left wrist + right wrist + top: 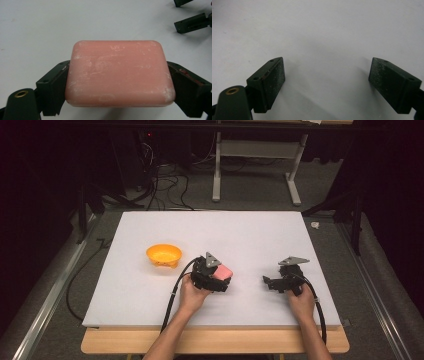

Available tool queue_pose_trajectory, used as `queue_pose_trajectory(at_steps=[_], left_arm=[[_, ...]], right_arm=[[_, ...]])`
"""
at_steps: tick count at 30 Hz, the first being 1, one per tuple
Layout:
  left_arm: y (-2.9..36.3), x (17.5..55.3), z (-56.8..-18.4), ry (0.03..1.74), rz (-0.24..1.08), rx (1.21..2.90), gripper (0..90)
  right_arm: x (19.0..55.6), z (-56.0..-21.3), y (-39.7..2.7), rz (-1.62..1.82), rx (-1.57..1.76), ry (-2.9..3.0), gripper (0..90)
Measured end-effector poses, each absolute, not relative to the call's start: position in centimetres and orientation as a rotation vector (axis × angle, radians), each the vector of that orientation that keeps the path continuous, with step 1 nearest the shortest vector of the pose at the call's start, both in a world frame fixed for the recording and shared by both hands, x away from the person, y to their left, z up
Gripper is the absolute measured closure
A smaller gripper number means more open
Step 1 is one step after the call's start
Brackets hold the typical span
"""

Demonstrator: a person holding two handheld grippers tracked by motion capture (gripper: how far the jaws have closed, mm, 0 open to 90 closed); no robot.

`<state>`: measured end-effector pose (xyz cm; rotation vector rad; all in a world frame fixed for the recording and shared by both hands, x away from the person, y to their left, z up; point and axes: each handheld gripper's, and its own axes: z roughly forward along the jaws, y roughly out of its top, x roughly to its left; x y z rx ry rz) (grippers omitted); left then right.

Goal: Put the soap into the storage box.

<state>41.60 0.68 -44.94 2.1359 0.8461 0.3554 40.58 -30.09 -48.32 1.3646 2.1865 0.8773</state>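
A pink bar of soap [118, 73] with rounded corners and white scuffs is clamped between the two black jaws of my left gripper [117, 82], one pad pressing on each short side. In the high view the same soap [221, 272] shows as a pink block at the front of the left gripper [220, 276], near the middle of the white board and just above it. My right gripper [268, 282] rests to the right, pointing left toward the soap. Its jaws stand wide apart with only bare white board between them [327, 82].
An orange bowl [163, 255] stands on the white board [210, 232] to the left of the left gripper. The board lies on a wooden table [215, 342]. The tips of the right gripper's fingers [192, 23] show at the upper right of the left gripper view. Cables and a table frame lie beyond the board's far edge.
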Motion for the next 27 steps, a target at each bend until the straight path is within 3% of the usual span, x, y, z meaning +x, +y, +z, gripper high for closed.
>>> queue_pose_trajectory(at_steps=[27], left_arm=[[5.7,40.5,-42.6,0.920,0.385,2.066,13.8]], right_arm=[[40.6,-48.3,-30.1,0.876,1.367,2.187,14.3]])
